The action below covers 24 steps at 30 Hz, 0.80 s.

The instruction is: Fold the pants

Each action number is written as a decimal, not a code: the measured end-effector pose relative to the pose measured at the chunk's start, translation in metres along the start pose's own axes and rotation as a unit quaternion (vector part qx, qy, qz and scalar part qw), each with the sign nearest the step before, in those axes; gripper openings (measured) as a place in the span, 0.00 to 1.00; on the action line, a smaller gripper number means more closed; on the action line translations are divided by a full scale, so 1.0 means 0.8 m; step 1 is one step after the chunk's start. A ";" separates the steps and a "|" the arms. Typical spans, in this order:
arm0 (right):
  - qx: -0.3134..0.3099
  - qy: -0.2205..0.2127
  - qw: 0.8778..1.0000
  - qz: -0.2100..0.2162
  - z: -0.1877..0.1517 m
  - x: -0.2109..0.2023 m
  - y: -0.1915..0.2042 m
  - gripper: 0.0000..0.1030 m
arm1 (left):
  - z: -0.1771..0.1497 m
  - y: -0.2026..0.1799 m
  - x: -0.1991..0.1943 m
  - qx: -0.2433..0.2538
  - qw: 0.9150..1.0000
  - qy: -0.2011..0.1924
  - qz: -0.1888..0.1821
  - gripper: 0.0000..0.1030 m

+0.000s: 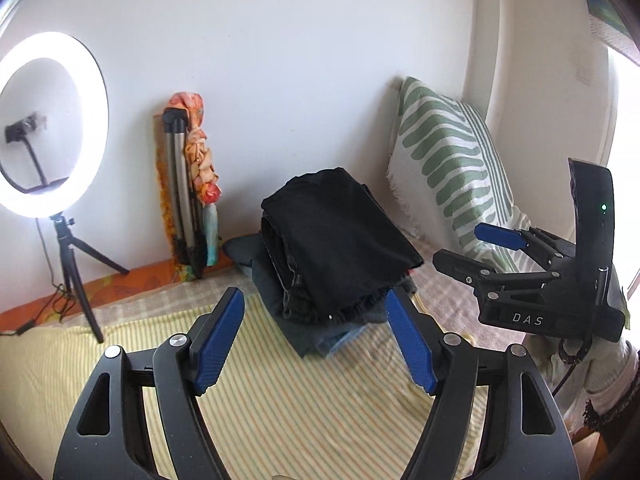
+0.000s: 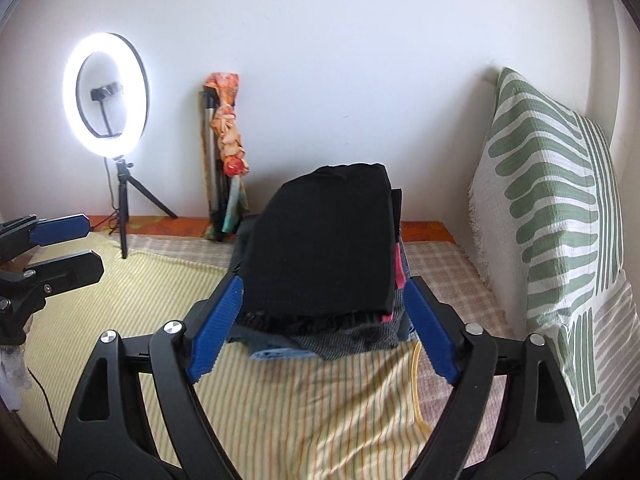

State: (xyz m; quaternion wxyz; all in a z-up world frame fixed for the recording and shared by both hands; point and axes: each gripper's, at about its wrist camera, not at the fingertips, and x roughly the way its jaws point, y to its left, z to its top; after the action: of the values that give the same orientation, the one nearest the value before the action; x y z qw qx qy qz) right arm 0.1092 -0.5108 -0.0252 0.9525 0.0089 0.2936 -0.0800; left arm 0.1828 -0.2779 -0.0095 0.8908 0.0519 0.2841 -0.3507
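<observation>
Folded black pants lie on top of a stack of folded clothes on the striped yellow bedsheet. They also show in the right wrist view. My left gripper is open and empty, just short of the stack. My right gripper is open and empty, its fingers on either side of the stack's near edge without touching it. The right gripper shows in the left wrist view, and the left gripper shows in the right wrist view.
A lit ring light on a tripod stands at the far left by the wall. A folded tripod with orange cloth leans on the wall. A green-patterned pillow stands against the right wall. A yellow cord lies on the sheet.
</observation>
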 end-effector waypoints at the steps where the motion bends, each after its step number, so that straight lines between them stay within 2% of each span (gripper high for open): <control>1: 0.001 0.002 1.000 0.002 -0.005 -0.010 0.002 0.85 | -0.005 -0.003 -0.010 0.001 1.000 -0.003 0.000 0.74; 8: 0.005 -0.006 1.000 0.014 -0.044 -0.078 0.025 0.86 | -0.046 -0.018 -0.075 -0.009 1.000 -0.010 -0.004 0.78; 14: -0.011 -0.018 0.999 0.026 -0.075 -0.127 0.057 0.94 | -0.082 -0.035 -0.117 0.002 1.000 -0.010 0.009 0.80; 19: -0.011 -0.023 0.999 0.039 -0.100 -0.155 0.081 0.97 | -0.113 -0.046 -0.143 0.008 1.000 -0.005 0.016 0.81; 24: -0.016 -0.024 0.999 0.039 -0.129 -0.175 0.103 1.00 | -0.136 -0.047 -0.166 -0.009 1.000 -0.007 0.018 0.81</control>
State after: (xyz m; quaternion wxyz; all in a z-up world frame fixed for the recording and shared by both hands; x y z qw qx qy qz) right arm -0.0494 -0.4022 -0.0343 0.9617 0.0033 0.2714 -0.0388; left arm 0.0287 -0.1954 -0.0240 0.8993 0.0467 0.2804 -0.3322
